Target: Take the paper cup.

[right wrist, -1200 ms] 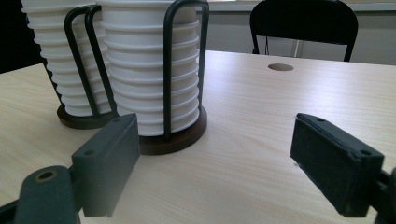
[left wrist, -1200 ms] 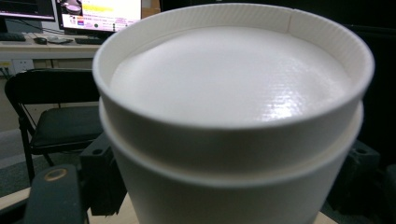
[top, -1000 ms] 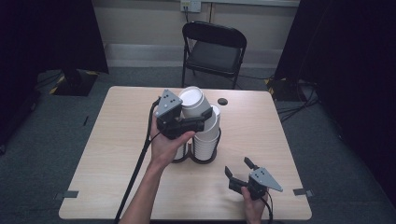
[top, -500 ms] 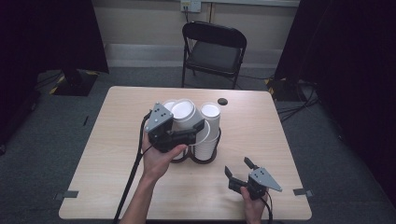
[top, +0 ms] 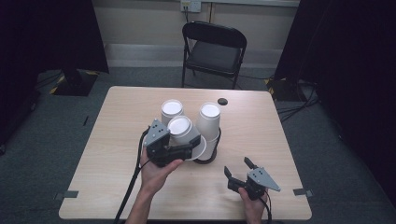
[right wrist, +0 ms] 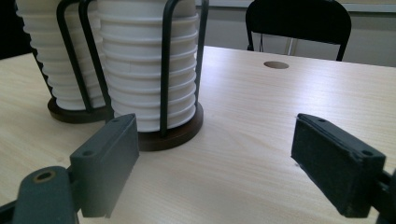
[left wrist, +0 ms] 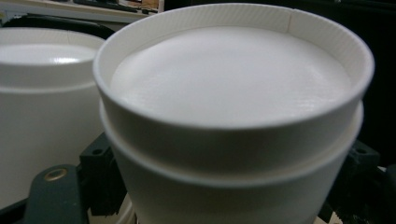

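Observation:
My left gripper (top: 190, 143) is shut on an upside-down white paper cup (top: 180, 127), held tilted just in front of the cup stacks at the table's middle. In the left gripper view that cup (left wrist: 229, 88) shows its bottom up close, with a second rim line below it and a jaw at each side. Two stacks of upside-down white cups stand in a black wire holder (top: 206, 160): the left stack (top: 172, 109) and the right stack (top: 209, 117). My right gripper (top: 237, 166) rests open near the front right edge, with nothing between its jaws (right wrist: 224, 163).
The holder's dark round bases (right wrist: 173, 135) stand just left of and beyond the right gripper. A round cable hole (top: 222, 101) lies in the tabletop behind the stacks. A black folding chair (top: 215, 46) stands past the far edge. Bare wood (top: 271, 135) stretches right of the stacks.
My left gripper has carried the cup from above the right stack down and to the left, toward the near side. The right gripper has stayed put.

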Tool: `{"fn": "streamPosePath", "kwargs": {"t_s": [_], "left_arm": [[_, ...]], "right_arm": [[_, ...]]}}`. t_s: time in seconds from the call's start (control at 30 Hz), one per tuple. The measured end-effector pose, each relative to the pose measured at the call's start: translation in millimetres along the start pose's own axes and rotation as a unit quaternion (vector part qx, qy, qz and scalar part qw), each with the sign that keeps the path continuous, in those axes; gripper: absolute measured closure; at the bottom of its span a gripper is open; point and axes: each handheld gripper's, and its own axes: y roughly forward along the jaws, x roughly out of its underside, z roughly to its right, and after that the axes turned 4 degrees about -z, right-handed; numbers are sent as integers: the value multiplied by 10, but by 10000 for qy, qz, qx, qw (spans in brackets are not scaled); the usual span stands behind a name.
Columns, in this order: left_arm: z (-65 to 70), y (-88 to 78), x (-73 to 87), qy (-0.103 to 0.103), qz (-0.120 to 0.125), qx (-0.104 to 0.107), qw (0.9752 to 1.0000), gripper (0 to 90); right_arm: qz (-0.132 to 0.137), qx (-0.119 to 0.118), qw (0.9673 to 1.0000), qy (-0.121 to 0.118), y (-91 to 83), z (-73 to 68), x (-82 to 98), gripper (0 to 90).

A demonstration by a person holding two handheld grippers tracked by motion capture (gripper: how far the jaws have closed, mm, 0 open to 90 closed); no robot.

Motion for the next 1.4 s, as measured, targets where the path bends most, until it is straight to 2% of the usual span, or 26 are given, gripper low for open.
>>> {"fn": "streamPosePath", "kwargs": {"t_s": [0.13, 0.23, 0.3, 0.33, 0.37, 0.4, 0.47, 0.5, 0.57, 0.63, 0.67, 0.83, 0.87, 0.97, 1.0, 1.1, 1.13, 1.17, 1.2, 1.3, 1.33, 1.4], "left_arm": [[-28, -14, 102, -118, -71, 28, 9999, 184], [-46, -13, 196, -163, -150, 61, 9997, 183], [-56, -6, 228, -178, -189, 92, 9996, 184], [-68, 10, 268, -213, -230, 67, 9995, 184], [-77, 16, 293, -227, -255, 70, 9994, 184], [-100, 24, 353, -324, -307, 99, 9990, 184], [-112, 27, 407, -381, -345, 111, 9986, 184], [-112, 27, 407, -381, -345, 111, 9986, 184], [-128, 25, 481, -475, -419, 152, 9979, 184], [-138, 21, 503, -523, -438, 176, 9975, 184], [-156, 10, 536, -604, -464, 201, 9969, 184], [-183, -33, 587, -777, -471, 244, 9956, 184], [-193, -49, 598, -799, -473, 266, 9953, 184], [-202, -88, 631, -872, -449, 316, 9947, 184], [-200, -114, 657, -977, -432, 360, 9936, 183], [-202, -139, 680, -1038, -441, 369, 9929, 183], [-200, -162, 698, -1125, -446, 397, 9919, 183], [-200, -162, 698, -1125, -446, 397, 9919, 183], [-205, -188, 716, -1201, -411, 476, 9908, 183], [-209, -217, 727, -1264, -371, 519, 9899, 183], [-208, -237, 742, -1380, -324, 553, 9884, 183], [-216, -254, 762, -1442, -325, 600, 9872, 183]], "right_arm": [[-31, 7, 9999, -109, 10, -29, -4, 155], [-97, 29, 9999, -53, 15, -63, -8, 133], [-73, 45, 10000, -46, 9, -86, -5, 153], [-62, -71, 9999, -96, 2, -142, -3, 163], [-62, -71, 9999, -96, 2, -142, -3, 163], [-71, -209, 9996, -147, 5, -195, -4, 189], [-73, -389, 9989, -236, 14, -262, -7, 218], [-73, -389, 9989, -236, 14, -262, -7, 218], [-35, -663, 9974, -284, 47, -364, -15, 255], [-20, -734, 9967, -351, 59, -398, -18, 269], [11, -928, 9948, -413, 79, -466, -22, 288], [49, -1223, 9914, -454, 105, -580, -30, 339], [87, -1397, 9889, -507, 115, -637, -35, 369], [130, -1494, 9873, -522, 124, -680, -42, 370], [178, -1649, 9848, -523, 129, -717, -57, 390], [228, -1686, 9837, -586, 132, -749, -74, 396], [299, -1736, 9823, -635, 133, -778, -89, 430], [299, -1736, 9823, -635, 133, -778, -89, 430], [446, -1875, 9791, -653, 138, -797, -100, 444], [568, -1922, 9771, -718, 140, -833, -114, 465], [629, -1960, 9757, -754, 145, -839, -119, 472], [716, -2025, 9738, -745, 150, -852, -125, 491]]}}
